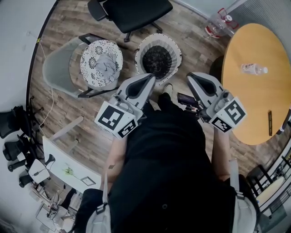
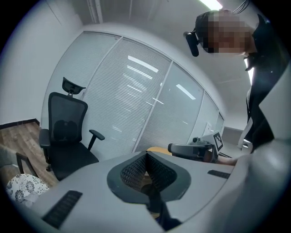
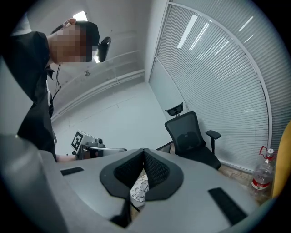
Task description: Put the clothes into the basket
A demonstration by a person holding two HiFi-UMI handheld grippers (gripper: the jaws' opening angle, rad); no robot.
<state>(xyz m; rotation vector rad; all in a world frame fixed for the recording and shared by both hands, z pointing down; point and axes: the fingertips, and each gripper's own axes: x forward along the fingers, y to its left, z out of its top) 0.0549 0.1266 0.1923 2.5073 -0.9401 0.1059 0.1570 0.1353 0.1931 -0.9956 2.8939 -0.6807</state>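
The task looks barely started. The grey garment (image 1: pixel 107 63) lies on the patterned cushion (image 1: pixel 92 53) of a chair, just beside the basket (image 1: pixel 142 46), whose dark inside shows no clothes. The left gripper (image 1: pixel 151 77) and right gripper (image 1: pixel 192 76) hover short of both, fingers clenched together on nothing. Grasping, carrying and dropping all remain.

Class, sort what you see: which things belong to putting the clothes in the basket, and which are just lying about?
For the job:
grey garment
basket

Lying about:
office chair
round table
small bottle
water jug
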